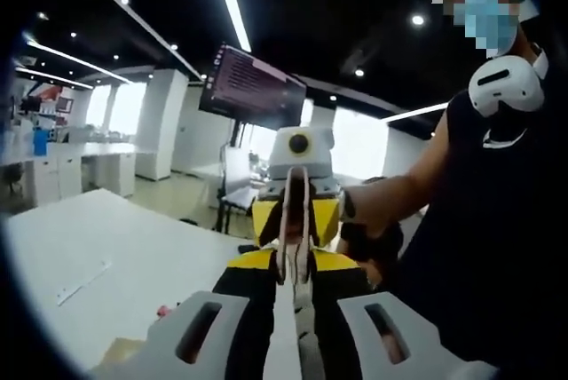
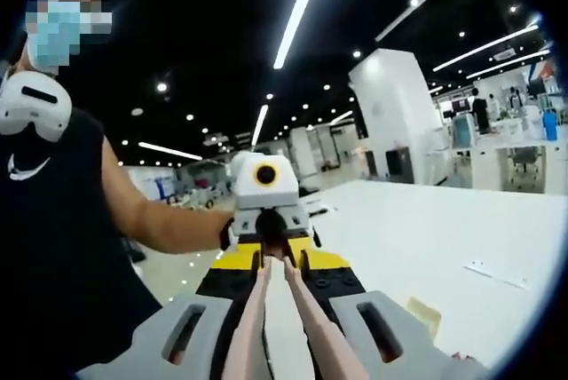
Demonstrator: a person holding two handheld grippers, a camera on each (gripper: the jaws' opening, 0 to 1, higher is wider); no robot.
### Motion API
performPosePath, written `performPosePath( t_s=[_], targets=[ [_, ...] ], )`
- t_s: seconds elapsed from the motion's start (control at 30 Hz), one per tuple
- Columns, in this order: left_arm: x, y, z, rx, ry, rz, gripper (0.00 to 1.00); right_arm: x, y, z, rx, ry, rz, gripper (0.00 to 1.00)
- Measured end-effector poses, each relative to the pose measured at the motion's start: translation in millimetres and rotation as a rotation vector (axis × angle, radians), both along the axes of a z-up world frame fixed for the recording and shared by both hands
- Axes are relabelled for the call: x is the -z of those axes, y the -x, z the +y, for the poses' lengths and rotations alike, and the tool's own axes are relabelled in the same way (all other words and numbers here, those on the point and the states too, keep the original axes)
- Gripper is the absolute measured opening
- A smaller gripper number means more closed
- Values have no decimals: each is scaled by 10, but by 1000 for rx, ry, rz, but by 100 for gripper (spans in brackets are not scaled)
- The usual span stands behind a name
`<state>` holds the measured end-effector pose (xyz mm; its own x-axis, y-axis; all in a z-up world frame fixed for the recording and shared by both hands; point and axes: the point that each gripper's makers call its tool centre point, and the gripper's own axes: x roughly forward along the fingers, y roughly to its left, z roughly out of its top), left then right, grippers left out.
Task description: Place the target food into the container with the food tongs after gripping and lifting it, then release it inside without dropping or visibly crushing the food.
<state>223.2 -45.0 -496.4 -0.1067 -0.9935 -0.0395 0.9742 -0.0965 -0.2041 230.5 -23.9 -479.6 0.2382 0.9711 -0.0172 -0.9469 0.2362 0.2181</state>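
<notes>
– At six o'clock of the left gripper view, left gripper (image 1: pixel 288 304): jaws drawn narrow, a pale strip running up between them. Cannot tell whether clamped on anything.

– And on the table (image 1: pixel 133 247), toward nine o'clock?

– White strip (image 1: pixel 82 282) lying flat. Lower, near seven o'clock, a tan piece (image 1: pixel 115 349), with a small red speck (image 1: pixel 161 311) just beside it. Too small to name. Cannot tell which of these, if any, is the target food, so its place stays unsettled. Same for the container and whatever sits in it.

– Centre of that view?

– Right gripper (image 1: pixel 295 220) head-on, raised off the table, food tongs (image 1: pixel 286 251) standing between its yellow-sided jaws.

– Right gripper view?

– From six o'clock, two pinkish tong arms running forward between the jaws, close together, tips reaching toward the other gripper at centre. Claw closed around the tongs. Tan piece again near four o'clock on the table.

– Step in hand, as judged?

– Getting the tongs seated and ready; pick not yet begun. Best done by clamping partway along the arms, leaving spring travel for the tips. Then lower both hands toward the table, find the food, close only until it lifts without deforming. Worth holding level during the carry, opening slowly once inside the container.
</notes>
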Motion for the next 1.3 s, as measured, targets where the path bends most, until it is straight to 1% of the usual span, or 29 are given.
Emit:
performPosePath(
  t_s=[0.13, 0.17, 0.23, 0.27, 0.3, 0.37, 0.4, 0.43, 0.5, 0.53, 0.57, 0.6, 0.67, 0.7, 0.73, 0.77, 0.8, 0.83, 0.9, 0.93, 0.97, 1.0, 1.03, 1.07, 1.1, 1.17, 1.23, 1.27, 1.3],
  targets=[
    [40, -54, 12, -33, 10, -10, 15, 35, -40, -4, 23, 24, -11, 18],
    [55, -59, 19, -39, 5, -4, 16, 42, -34, 2, 20, 29, -10, 18],
    [125, -76, 54, -65, -24, -29, 19, 51, -40, -14, 20, 40, -20, 19],
    [169, -108, 80, -94, -46, -52, 26, 46, -37, -24, 16, 40, -21, 19],
    [170, -103, 86, -98, -45, -52, 32, 40, -38, -35, 16, 41, -25, 19],
    [190, -156, 133, -139, -57, -67, 44, 18, -51, -64, 16, 46, -55, 19],
    [203, -205, 176, -172, -68, -91, 47, 11, -48, -80, 15, 47, -57, 19],
    [210, -215, 189, -181, -71, -95, 50, 9, -51, -89, 12, 50, -61, 20],
    [259, -291, 265, -236, -96, -126, 57, 32, -74, -115, 20, 72, -72, 20],
    [300, -318, 305, -257, -114, -137, 60, 44, -77, -126, 18, 82, -77, 21],
    [354, -341, 357, -284, -135, -138, 63, 94, -88, -162, 19, 114, -78, 21],
    [380, -344, 385, -298, -139, -133, 64, 101, -93, -169, 20, 120, -81, 21],
    [477, -361, 480, -340, -153, -147, 68, 161, -110, -217, 21, 158, -80, 21],
    [564, -369, 538, -360, -173, -153, 71, 178, -110, -233, 17, 168, -76, 21],
    [649, -393, 602, -384, -198, -156, 76, 203, -123, -255, 20, 185, -67, 22],
    [730, -438, 678, -426, -220, -170, 81, 256, -115, -293, 15, 212, -19, 22],
    [778, -436, 716, -438, -229, -168, 86, 259, -121, -303, 10, 216, -15, 22],
    [817, -416, 755, -438, -225, -148, 90, 259, -146, -324, 19, 227, -31, 22],
    [857, -418, 831, -456, -226, -143, 92, 280, -162, -357, 24, 246, -27, 22],
    [874, -421, 868, -467, -227, -147, 95, 281, -177, -375, 26, 249, -24, 22],
    [900, -442, 920, -492, -236, -166, 98, 291, -201, -410, 32, 259, -20, 23],
    [942, -460, 981, -515, -261, -191, 100, 305, -221, -445, 36, 278, -18, 23],
    [980, -462, 1019, -520, -284, -211, 100, 315, -235, -475, 39, 294, -21, 23],
    [1025, -462, 1060, -532, -305, -224, 100, 317, -248, -504, 40, 307, -20, 23],
    [1039, -458, 1068, -534, -307, -223, 100, 320, -253, -517, 40, 314, -21, 23],
    [1151, -434, 1127, -543, -336, -215, 100, 365, -297, -600, 51, 377, -43, 23],
    [1228, -455, 1191, -579, -362, -236, 100, 408, -327, -650, 54, 423, -52, 23],
    [1258, -461, 1215, -595, -367, -248, 100, 431, -341, -676, 57, 446, -56, 23],
    [1303, -471, 1249, -620, -366, -248, 100, 459, -347, -699, 58, 470, -58, 23]
  ],
)
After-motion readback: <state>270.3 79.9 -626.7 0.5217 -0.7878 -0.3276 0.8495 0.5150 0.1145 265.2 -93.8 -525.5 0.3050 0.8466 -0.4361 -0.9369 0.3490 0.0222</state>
